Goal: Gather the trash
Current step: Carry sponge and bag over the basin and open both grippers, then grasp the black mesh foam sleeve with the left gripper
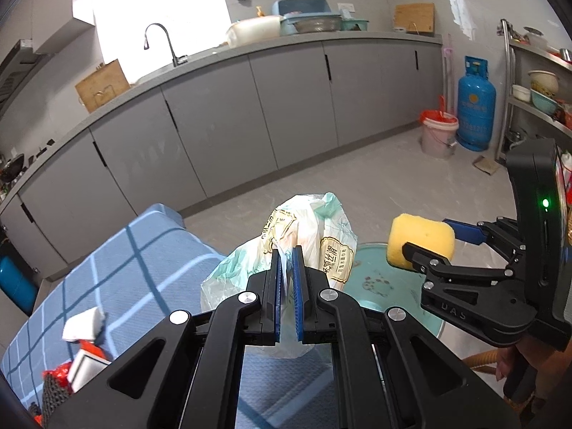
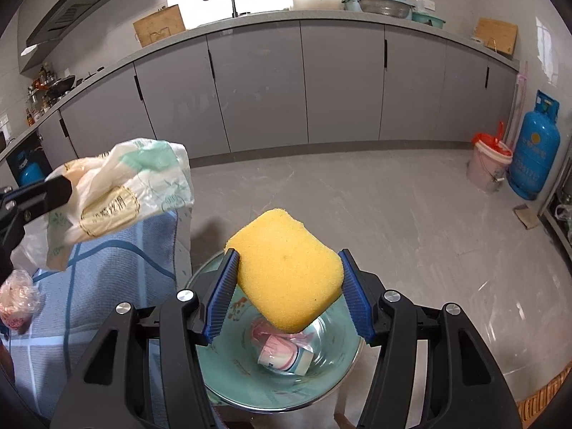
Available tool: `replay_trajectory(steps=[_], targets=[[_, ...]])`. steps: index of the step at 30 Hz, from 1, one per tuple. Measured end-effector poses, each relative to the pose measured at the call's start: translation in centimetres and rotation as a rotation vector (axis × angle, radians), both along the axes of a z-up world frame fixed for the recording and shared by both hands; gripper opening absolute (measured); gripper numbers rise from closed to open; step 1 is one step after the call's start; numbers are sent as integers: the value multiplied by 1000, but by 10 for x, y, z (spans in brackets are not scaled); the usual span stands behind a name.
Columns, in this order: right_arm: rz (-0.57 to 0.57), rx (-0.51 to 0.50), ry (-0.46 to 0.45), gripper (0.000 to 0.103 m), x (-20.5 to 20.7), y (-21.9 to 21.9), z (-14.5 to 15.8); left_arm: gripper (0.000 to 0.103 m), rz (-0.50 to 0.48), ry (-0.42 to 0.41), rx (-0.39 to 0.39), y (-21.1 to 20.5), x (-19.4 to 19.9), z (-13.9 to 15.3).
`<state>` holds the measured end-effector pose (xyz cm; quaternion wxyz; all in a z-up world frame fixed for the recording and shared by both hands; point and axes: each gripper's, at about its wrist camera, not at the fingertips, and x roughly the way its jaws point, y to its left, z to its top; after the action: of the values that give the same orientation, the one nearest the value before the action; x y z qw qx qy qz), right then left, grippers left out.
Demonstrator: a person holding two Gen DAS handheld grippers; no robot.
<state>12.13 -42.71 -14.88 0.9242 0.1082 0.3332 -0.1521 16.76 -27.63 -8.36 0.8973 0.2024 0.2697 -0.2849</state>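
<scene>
Trash is held in both grippers at once. In the left wrist view, the left gripper (image 1: 286,275) sits at lower centre, its blue pads pinched nearly together on a crumpled plastic bag (image 1: 304,239) printed in mint green and gold. At the right edge of that view, the right gripper (image 1: 434,246) clamps a yellow sponge (image 1: 418,243).

In the right wrist view, the sponge (image 2: 286,268) fills the centre, squeezed between the half-spread pads of the right gripper (image 2: 287,289). Directly beneath it, at lower centre, is a teal bin (image 2: 221,375) with a pink-and-white paper cup (image 2: 282,355) already lying inside. The bag (image 2: 118,193) hangs at the left, above a blue checked cloth (image 2: 107,286).

Judging from this, the carrying step is nearly over. The next move likely calls for releasing the sponge over the bin, then bringing the bag across to it.

Gold-framed Chinese characters mark the bag, too crumpled to read surely. Raised letters "DAS" show on the right gripper's body (image 1: 454,312).
</scene>
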Motion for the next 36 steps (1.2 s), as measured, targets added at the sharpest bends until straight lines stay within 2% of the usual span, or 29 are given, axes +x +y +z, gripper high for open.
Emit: replay_trajectory(steps=[6, 7, 8, 9, 10, 12, 13, 14, 16, 19, 28, 36], targets=[[-8, 14, 16, 59, 4, -8, -13, 8, -18, 21, 19, -12, 0, -16], [-5, 20, 16, 61, 5, -9, -15, 11, -22, 28, 18, -13, 0, -19], [-1, 29, 16, 63, 7, -10, -18, 22, -25, 33, 19, -14, 0, -22], [-5, 31, 13, 71, 7, -10, -20, 30, -23, 33, 22, -15, 1, -23], [-15, 27, 13, 78, 7, -10, -22, 43, -15, 30, 26, -15, 2, -25], [-23, 26, 18, 77, 6, -11, -25, 44, -15, 29, 31, -14, 2, -27], [-28, 28, 20, 77, 5, -12, -27, 48, -13, 35, 37, -13, 3, -29], [-33, 31, 23, 77, 4, -12, -28, 58, -7, 40, 37, -11, 3, -28], [-41, 35, 25, 81, 2, -12, -28, 61, 4, 29, 25, -6, 2, -25], [-48, 33, 17, 86, -4, -7, -25, 72, 23, 6, 27, 5, 1, -19], [-18, 43, 0, 89, -11, 20, -17, 81, 109, -42, 8, 45, -8, 4], [92, 36, -24, 90, -4, 71, 0, 82, 205, -89, -1, 92, -16, 26]])
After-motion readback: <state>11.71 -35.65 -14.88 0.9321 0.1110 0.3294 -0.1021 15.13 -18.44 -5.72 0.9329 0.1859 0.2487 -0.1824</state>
